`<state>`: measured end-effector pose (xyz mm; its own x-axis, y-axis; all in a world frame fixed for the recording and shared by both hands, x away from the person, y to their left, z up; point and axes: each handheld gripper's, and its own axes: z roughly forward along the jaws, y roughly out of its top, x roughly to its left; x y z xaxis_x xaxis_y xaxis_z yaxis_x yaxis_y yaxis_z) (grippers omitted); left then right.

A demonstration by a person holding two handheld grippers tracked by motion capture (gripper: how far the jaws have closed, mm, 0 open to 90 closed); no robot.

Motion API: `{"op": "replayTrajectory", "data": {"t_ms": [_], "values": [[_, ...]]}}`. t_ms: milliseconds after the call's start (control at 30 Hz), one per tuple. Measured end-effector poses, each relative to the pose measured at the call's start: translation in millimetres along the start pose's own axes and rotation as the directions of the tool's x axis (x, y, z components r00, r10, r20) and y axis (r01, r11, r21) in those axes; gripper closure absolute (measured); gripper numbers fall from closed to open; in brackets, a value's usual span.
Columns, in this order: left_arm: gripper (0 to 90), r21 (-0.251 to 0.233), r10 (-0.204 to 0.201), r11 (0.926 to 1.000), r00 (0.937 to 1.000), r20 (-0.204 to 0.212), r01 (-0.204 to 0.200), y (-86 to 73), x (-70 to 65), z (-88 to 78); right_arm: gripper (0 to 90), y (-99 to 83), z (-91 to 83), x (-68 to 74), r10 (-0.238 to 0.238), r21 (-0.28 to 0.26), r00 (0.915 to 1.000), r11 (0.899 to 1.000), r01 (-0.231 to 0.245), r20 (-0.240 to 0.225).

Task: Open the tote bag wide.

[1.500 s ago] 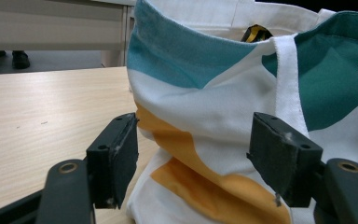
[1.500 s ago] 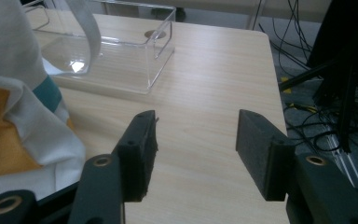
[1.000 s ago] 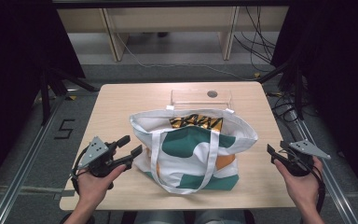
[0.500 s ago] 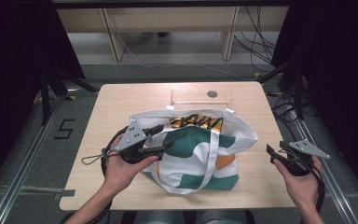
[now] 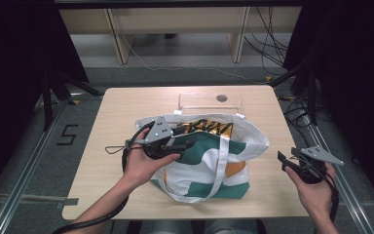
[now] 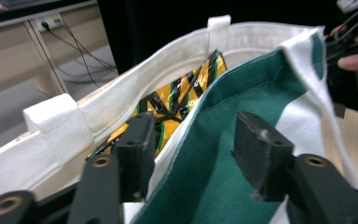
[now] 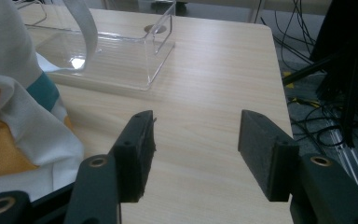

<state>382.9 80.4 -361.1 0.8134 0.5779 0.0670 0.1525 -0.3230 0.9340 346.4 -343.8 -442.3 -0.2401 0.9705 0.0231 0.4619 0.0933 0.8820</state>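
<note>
A white, green and orange tote bag (image 5: 209, 161) lies on the wooden table (image 5: 126, 107) with its mouth open. Inside it is a yellow and black packet (image 5: 209, 128), which the left gripper view also shows (image 6: 177, 93). My left gripper (image 5: 192, 140) is at the near rim of the bag. Its jaws have just been closing and straddle the green cloth edge (image 6: 214, 154), one jaw inside the bag and one outside, with a gap still visible. My right gripper (image 5: 282, 158) is held open beyond the bag's right side, over bare table, with nothing between its fingers (image 7: 196, 140).
A clear acrylic stand (image 5: 209, 102) stands behind the bag near the table's far edge, seen close by in the right gripper view (image 7: 116, 56). One white bag handle (image 5: 219, 170) loops toward the front edge. Cables lie on the floor to the right.
My left gripper has moved right and slightly up, from left of the bag to its near rim, and its jaws have narrowed around the cloth. The right gripper stayed in place.
</note>
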Motion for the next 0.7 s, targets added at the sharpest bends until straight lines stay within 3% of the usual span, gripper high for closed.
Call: {"op": "replayTrajectory", "data": {"t_ms": [67, 133, 167, 300, 333, 467, 567, 700], "values": [[56.2, 0.006, -0.001, 1.0, 1.0, 0.001, 0.001, 1.0, -0.1, 2.3, 46.1, 0.0, 0.6, -0.8, -0.003, -0.006, 1.0, 1.0, 0.003, 0.003], [58.1, 0.026, 0.024, 0.9994, 0.9997, -0.005, -0.024, 2.2, -0.3, 3.6, 46.1, -0.3, 0.9, -1.3, -0.013, 0.002, 0.9999, 1.0, 0.013, 0.011], [60.0, 0.033, 0.033, 0.9989, 0.9995, -0.004, -0.032, 2.3, -0.8, 4.9, 46.1, -0.9, 0.1, 1.4, 0.025, 0.011, 0.9996, 1.0, -0.026, 0.013], [71.7, 0.058, 0.071, 0.9958, 0.9973, -0.016, -0.07, 2.5, -1.0, 5.2, 46.1, -1.0, 0.8, 0.3, 0.008, 0.014, 0.9998, 1.0, -0.008, 0.018], [77.4, 0.06, 0.071, 0.9958, 0.9974, -0.012, -0.07, 3.0, -0.5, 4.5, 46.1, -0.7, -0.1, 1.9, 0.029, 0.021, 0.9995, 0.999, -0.029, 0.009], [85.7, 0.075, 0.063, 0.9952, 0.9979, 0.012, -0.064, 6.2, -1.2, -1.5, 46.1, -0.8, 0.5, 1.9, 0.028, 0.016, 0.9995, 0.999, -0.028, 0.013], [86.7, 0.069, 0.046, 0.9965, 0.9984, 0.034, -0.048, 9.2, -4.5, -9.8, 46.1, -0.7, 1.1, -0.1, 0.004, 0.01, 0.9999, 1.0, -0.004, 0.014], [87.1, 0.065, 0.039, 0.9969, 0.9966, 0.073, -0.043, 12.0, -11.4, -19.8, 46.1, -0.9, 0.7, 0.8, 0.02, 0.014, 0.9997, 1.0, -0.02, 0.012]]}}
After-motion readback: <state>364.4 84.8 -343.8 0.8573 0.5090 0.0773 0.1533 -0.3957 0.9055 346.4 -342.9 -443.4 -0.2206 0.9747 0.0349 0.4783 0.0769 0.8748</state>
